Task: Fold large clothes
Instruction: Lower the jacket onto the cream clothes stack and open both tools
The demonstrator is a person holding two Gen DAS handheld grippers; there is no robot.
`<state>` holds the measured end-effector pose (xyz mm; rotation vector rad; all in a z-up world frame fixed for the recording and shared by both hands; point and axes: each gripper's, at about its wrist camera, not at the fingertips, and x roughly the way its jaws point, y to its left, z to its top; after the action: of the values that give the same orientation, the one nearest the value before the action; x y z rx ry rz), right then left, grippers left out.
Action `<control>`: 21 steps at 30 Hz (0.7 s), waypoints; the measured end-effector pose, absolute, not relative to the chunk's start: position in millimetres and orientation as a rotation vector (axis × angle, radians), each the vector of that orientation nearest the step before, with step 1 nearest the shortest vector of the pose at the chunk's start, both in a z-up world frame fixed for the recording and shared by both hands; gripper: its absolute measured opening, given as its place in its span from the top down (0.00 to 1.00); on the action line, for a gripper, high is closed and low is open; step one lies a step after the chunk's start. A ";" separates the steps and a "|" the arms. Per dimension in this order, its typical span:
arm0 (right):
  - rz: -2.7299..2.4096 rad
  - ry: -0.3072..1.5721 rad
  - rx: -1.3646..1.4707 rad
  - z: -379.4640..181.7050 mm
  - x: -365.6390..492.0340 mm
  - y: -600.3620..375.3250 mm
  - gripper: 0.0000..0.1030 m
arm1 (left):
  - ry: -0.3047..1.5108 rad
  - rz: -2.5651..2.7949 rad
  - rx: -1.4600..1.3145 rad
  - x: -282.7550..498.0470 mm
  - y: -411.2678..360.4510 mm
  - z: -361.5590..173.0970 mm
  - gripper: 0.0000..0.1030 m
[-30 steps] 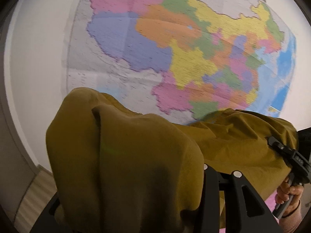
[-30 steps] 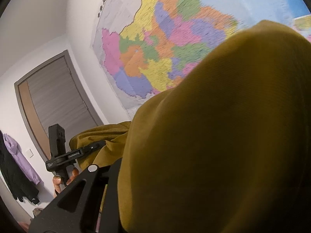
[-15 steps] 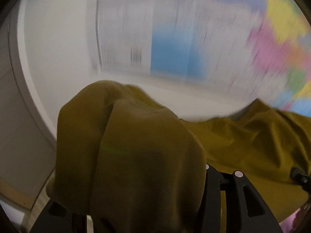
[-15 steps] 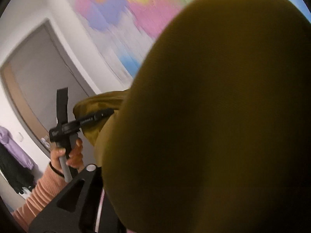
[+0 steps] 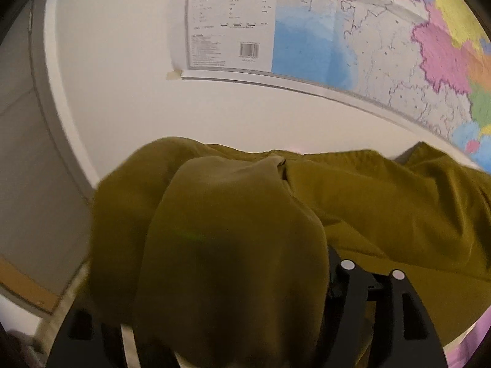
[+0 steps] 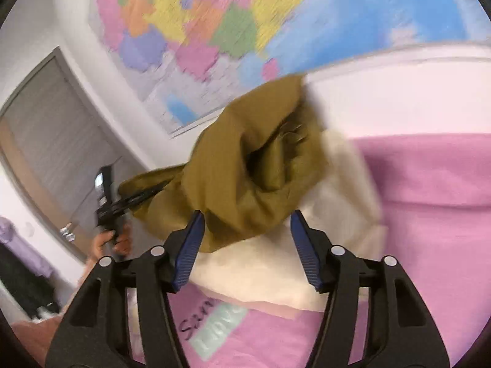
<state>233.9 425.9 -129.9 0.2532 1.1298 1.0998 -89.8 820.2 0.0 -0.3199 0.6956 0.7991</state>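
On the far wall: a large coloured map (image 5: 353, 46), its lower left corner taped, with a printed legend and barcode; to the left in the right wrist view, a grey door (image 6: 55, 141).

Olive-green garment (image 6: 251, 168): one item, large. In the right wrist view it hangs bunched just beyond the right gripper (image 6: 247, 245), its lower edge dipping between the blue-padded fingers (image 6: 188, 245). Jaws apart and opening; the pads do not press the cloth. From there the garment stretches left to the left gripper (image 6: 135, 197), held in a hand (image 6: 112, 243).

In the left wrist view the garment (image 5: 230, 245) drapes over the left finger and hides the gap; jaws opening, though whether cloth lies between them cannot be told.

Below the garment: a cream cloth (image 6: 307, 260) on a pink cover (image 6: 429, 214) with printed lettering.

Far left: dark and lilac clothes (image 6: 18, 260) hanging.
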 end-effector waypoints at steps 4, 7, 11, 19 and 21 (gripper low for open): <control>1.092 1.123 0.327 -119.5 276.7 420.2 0.38 | 0.666 0.823 -0.249 -106.6 795.1 11.1 0.34; 1.100 1.175 0.251 -132.3 275.2 460.9 0.45 | 0.666 0.822 -0.234 -102.7 793.4 13.5 0.34; 1.164 1.232 0.332 -140.6 266.2 473.2 0.96 | 0.682 0.831 -0.297 -91.2 814.1 -1.7 0.32; 1.102 1.277 0.276 -141.8 246.2 439.9 0.85 | 0.646 0.817 -0.373 -87.7 832.1 -21.4 0.25; 1.075 1.253 0.286 -131.5 250.0 438.7 0.70 | 0.647 0.825 -0.364 -92.7 826.2 -19.9 0.25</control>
<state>250.0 438.7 -131.5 0.2859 1.2534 1.0752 -92.7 826.2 -19.9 -0.3636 0.6471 0.8255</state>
